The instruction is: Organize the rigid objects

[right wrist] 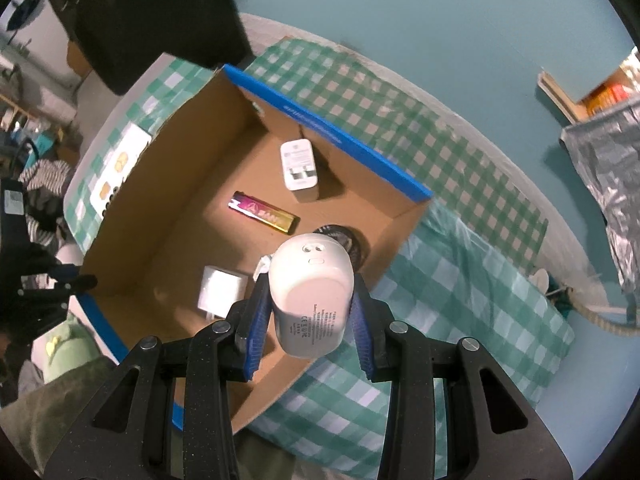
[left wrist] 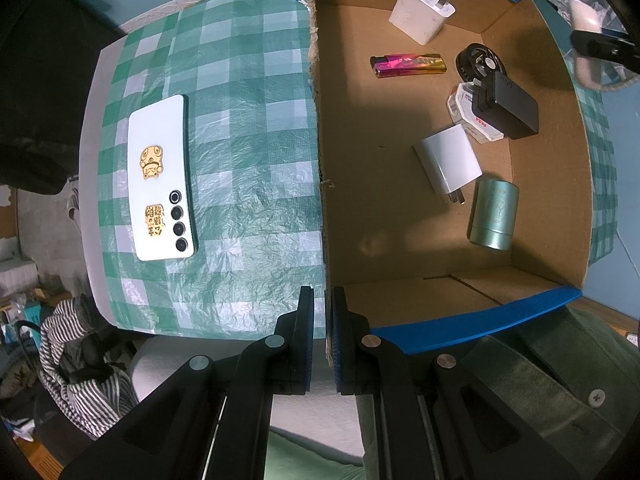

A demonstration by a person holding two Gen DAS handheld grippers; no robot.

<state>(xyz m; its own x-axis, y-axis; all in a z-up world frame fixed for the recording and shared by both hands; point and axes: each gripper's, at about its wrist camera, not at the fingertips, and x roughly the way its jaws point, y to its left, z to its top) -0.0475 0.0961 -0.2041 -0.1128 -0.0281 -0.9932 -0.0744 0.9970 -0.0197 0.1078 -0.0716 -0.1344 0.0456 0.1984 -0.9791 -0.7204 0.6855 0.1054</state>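
Note:
My left gripper points straight down, shut on the upright side wall of an open cardboard box. Inside the box lie two white chargers, an iridescent lighter, a black charger, a black round item and a green tin. My right gripper is shut on a white rounded case and holds it above the box, near its right wall. A white phone lies face down on the checked cloth left of the box.
The green-and-white checked cloth covers the table. A white packet sits under the black charger. Striped fabric hangs below the table's near edge. Crumpled foil wrap and a rope lie at the right.

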